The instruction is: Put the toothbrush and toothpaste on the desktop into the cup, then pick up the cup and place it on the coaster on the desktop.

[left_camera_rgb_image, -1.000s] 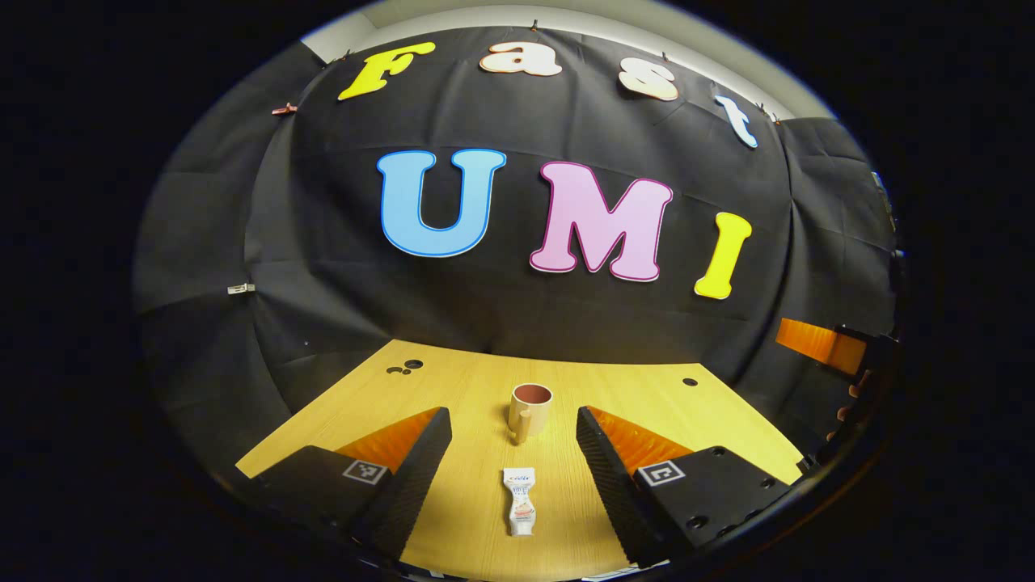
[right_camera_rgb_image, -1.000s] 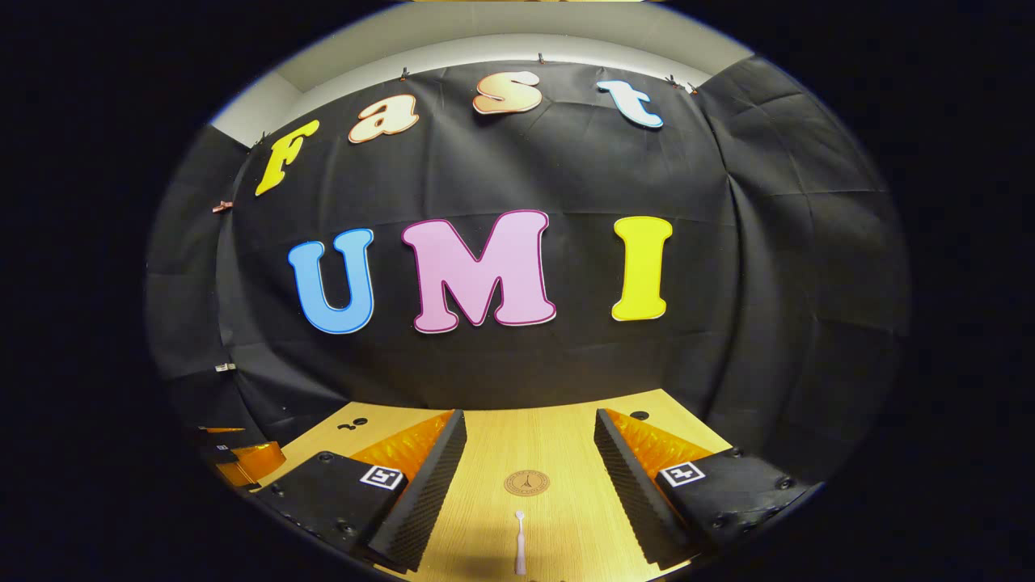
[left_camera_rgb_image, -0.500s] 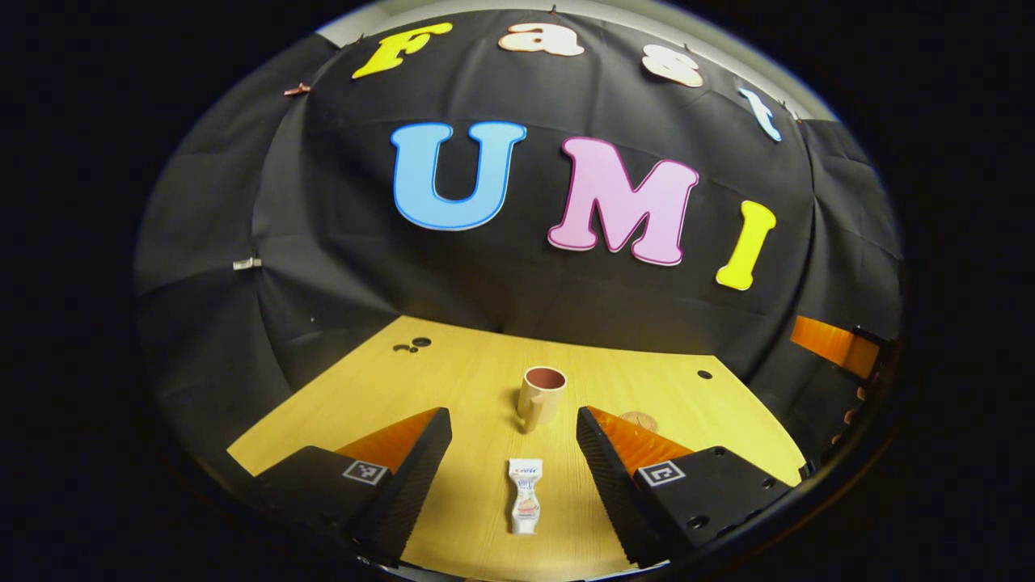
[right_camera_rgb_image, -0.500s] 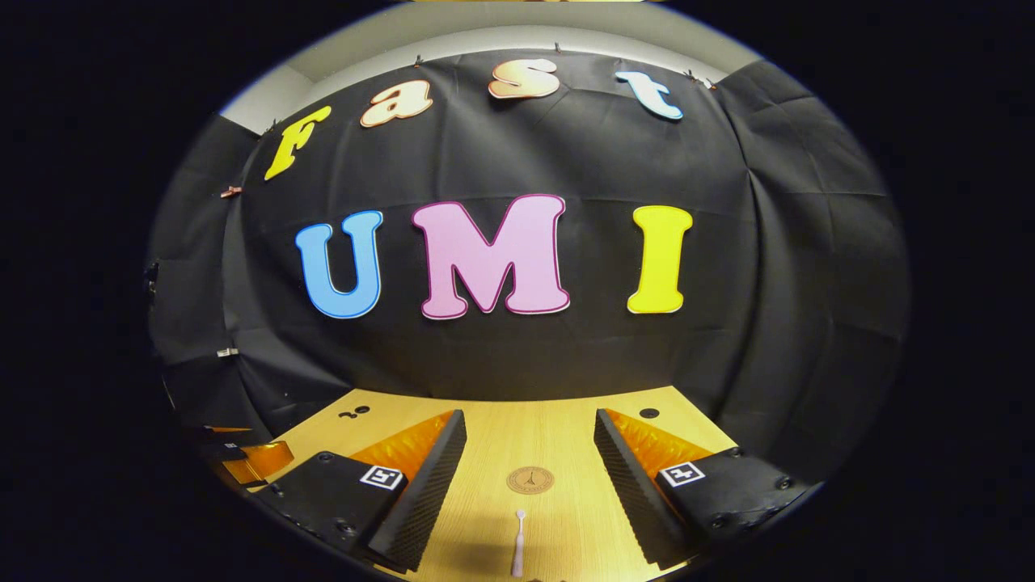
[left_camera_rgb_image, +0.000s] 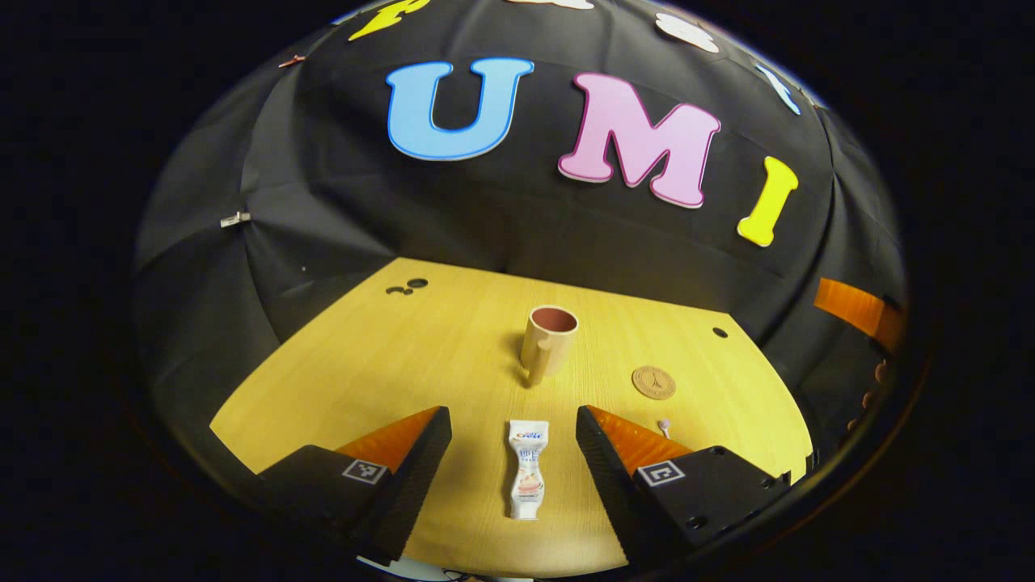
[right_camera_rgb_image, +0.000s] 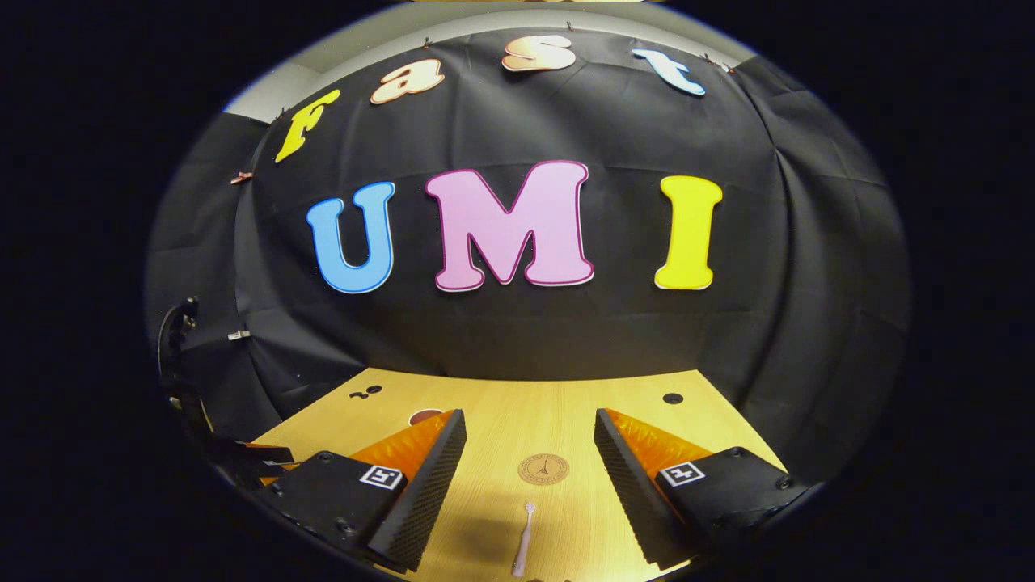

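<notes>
Wooden desktop point(left_camera_rgb_image: 364, 364) holds everything. Left gripper point(left_camera_rgb_image: 513, 453) jaws spread, straddling the toothpaste tube point(left_camera_rgb_image: 527, 467), not touching; label too small to read. Right gripper point(right_camera_rgb_image: 530, 477) likewise agape above the toothbrush point(right_camera_rgb_image: 524, 551). Handled cup point(left_camera_rgb_image: 548, 343) upright beyond tube. Coaster point(left_camera_rgb_image: 653, 382) right of cup, emblem unreadable.

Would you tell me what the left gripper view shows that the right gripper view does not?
Left gripper view's extras: the toothpaste tube, lying before the open left gripper, and the whole cup. Right gripper view's extra: the toothbrush at full length, before the open right gripper. Shared: the round coaster, the wooden desktop, part of the cup's rim.
</notes>
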Available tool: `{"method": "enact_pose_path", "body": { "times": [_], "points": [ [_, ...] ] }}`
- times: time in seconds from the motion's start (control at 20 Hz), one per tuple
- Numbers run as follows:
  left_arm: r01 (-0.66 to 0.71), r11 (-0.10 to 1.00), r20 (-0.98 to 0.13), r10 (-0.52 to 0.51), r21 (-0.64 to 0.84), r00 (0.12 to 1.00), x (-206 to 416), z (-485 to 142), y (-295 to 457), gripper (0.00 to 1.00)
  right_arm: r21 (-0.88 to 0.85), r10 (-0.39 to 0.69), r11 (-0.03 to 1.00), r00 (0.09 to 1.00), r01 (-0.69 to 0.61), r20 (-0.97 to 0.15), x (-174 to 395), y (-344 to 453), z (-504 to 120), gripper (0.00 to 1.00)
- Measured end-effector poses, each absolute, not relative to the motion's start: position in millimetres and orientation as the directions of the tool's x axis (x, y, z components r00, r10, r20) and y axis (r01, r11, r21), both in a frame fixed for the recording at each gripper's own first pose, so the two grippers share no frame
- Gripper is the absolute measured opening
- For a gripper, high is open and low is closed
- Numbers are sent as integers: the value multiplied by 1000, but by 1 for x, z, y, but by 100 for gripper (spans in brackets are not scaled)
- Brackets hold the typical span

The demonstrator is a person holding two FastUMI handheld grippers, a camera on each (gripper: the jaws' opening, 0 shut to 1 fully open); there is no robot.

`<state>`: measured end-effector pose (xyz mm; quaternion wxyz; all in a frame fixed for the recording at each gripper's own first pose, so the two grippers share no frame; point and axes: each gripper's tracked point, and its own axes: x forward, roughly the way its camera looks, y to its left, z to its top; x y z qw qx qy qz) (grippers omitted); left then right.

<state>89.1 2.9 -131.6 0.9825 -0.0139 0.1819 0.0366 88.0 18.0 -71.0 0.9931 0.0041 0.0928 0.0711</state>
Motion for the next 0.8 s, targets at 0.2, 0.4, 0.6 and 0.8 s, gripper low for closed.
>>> {"method": "enact_pose_path", "body": {
  "times": [0.2,0.4,0.6,0.8],
  "points": [
    [-102,995,-459,84,-14,885,104,-177,0,96,27,161,987,960,-159,-228,101,8,-91,98],
    [-130,992,-530,105,-10,841,122,-214,-2,96,63,172,985,942,-161,-289,112,-4,-117,98],
    [-122,991,-601,135,62,788,141,-239,1,96,67,181,983,924,-169,-337,120,-19,-141,98],
    [-105,988,-690,156,115,707,146,-267,0,96,94,176,984,909,-151,-378,124,-34,-164,98]
  ]
}}
